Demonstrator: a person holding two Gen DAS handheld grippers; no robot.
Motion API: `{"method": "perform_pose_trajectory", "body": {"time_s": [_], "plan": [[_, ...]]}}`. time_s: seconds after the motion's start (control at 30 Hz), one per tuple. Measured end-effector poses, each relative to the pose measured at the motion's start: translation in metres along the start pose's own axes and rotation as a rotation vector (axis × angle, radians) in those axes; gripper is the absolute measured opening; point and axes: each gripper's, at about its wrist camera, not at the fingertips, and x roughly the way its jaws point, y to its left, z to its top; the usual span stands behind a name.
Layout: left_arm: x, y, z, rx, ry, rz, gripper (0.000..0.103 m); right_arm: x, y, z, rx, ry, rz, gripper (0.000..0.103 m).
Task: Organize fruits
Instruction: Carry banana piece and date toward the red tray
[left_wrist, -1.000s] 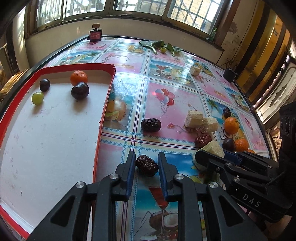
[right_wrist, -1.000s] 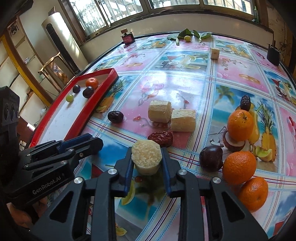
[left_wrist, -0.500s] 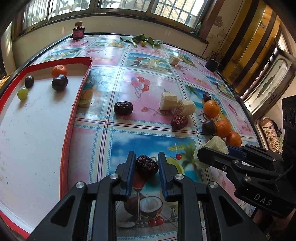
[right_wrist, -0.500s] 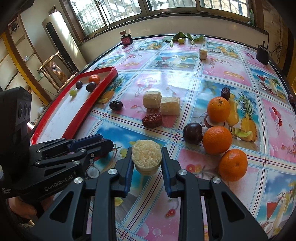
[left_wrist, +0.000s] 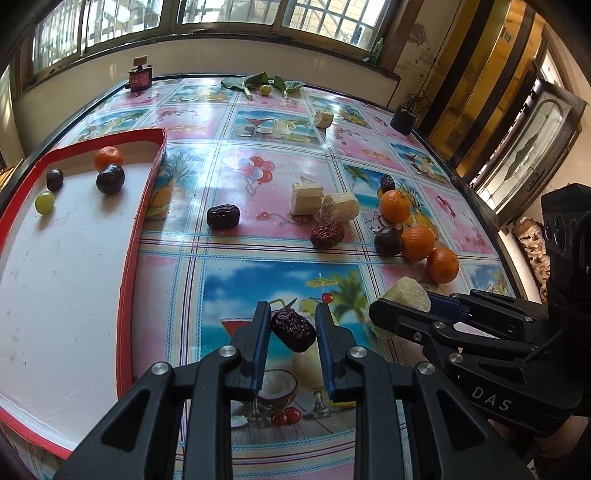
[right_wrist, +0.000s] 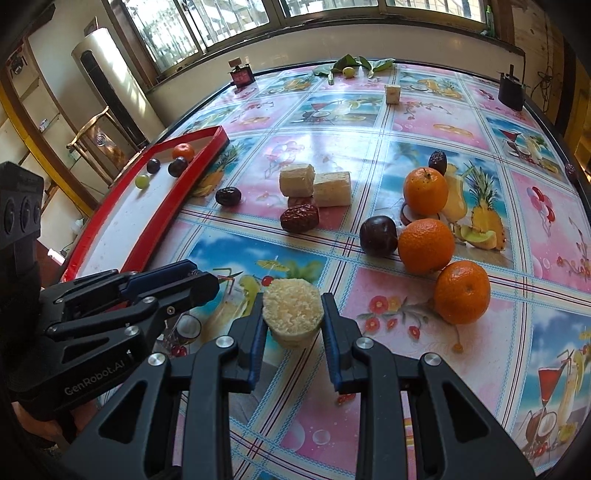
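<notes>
My left gripper (left_wrist: 291, 325) is shut on a wrinkled dark red date (left_wrist: 293, 329), held above the tablecloth near the front. My right gripper (right_wrist: 293, 314) is shut on a pale cut sugarcane chunk (right_wrist: 291, 312), also lifted; it shows in the left wrist view as the same chunk (left_wrist: 406, 293). The red-rimmed white tray (left_wrist: 142, 206) lies to the left and holds an orange (left_wrist: 108, 157), a dark plum (left_wrist: 110, 179), a small dark fruit (left_wrist: 54, 179) and a green grape (left_wrist: 44, 202). On the table lie dates (left_wrist: 222, 216) (left_wrist: 327, 235), two sugarcane pieces (left_wrist: 306, 199), three oranges (right_wrist: 425, 245) and a plum (right_wrist: 378, 236).
A perfume bottle (left_wrist: 140, 77), green leaves with a small fruit (left_wrist: 264, 84), another sugarcane piece (left_wrist: 323, 119) and a black cup (left_wrist: 403, 119) stand toward the far side. A small date (right_wrist: 437, 160) lies behind the oranges. The table edge curves along the right.
Both grippers have pulled back and risen from the table with their loads; the date and the sugarcane chunk stay clamped. The fruits on the table look farther away.
</notes>
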Motion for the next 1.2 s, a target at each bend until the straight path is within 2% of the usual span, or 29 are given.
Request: {"method": "perform_pose_trajectory", "body": {"time_s": [0.27,0.6,0.87,1.2], "plan": [[-0.018,0.006,0.005,0.009,-0.02,-0.013,0.024,-0.002,0.023,0.007,-0.01,-0.004,0.007,0.03],[-0.044,0.037,0.016,-0.019,-0.065,0.001,0.024,0.001,0.064,0.027,-0.052,-0.026,0.029,0.03],[-0.062,0.08,0.025,-0.073,-0.101,0.041,0.024,0.02,0.104,0.051,-0.098,-0.027,0.071,0.03],[-0.071,0.146,0.032,-0.174,-0.123,0.133,0.024,0.068,0.159,0.084,-0.15,0.011,0.14,0.03]]}}
